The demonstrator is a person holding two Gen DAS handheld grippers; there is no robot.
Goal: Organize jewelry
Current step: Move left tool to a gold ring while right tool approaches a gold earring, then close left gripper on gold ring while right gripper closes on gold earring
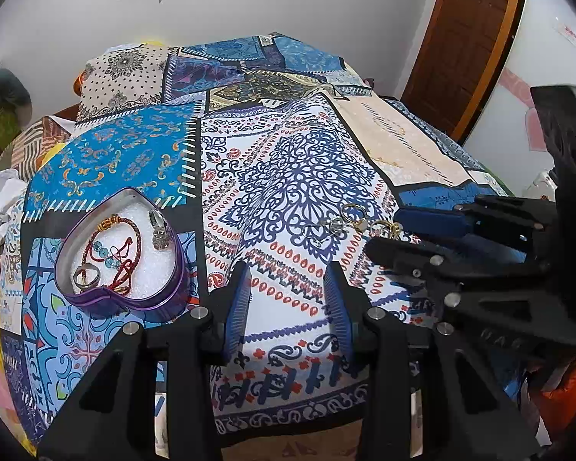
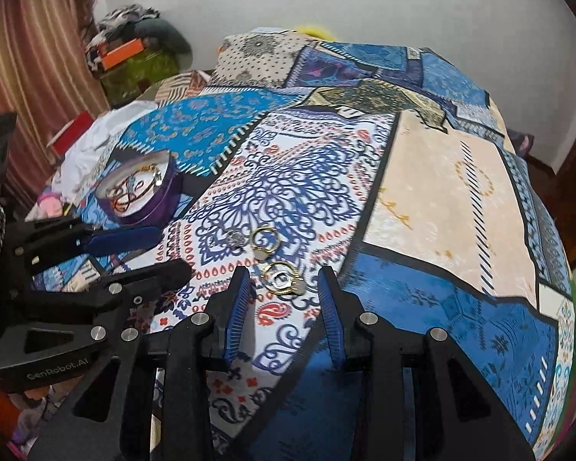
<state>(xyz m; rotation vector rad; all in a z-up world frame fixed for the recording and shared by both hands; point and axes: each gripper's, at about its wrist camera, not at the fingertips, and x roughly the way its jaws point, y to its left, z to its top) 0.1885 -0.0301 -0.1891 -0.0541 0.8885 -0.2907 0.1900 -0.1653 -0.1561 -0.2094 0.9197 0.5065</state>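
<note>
ur left gripper (image 1: 288, 280) has its jaws spread w/ nothing but bedspread (image 1: 288, 176) between them. right gripper (image 2: 284, 288) is spread too, and a gold hoop earring (image 2: 278, 278) lies just ahead between its tips, not pinched. second hoop (image 2: 264, 238) and a silver piece (image 2: 235, 239) sit further out past the tips; can't make out the small bits. purple heart tin (image 1: 134, 299) is off to the left of ur left jaws, holding a red cord bracelet (image 1: 111, 246) and rings, kinda tangled.
</note>
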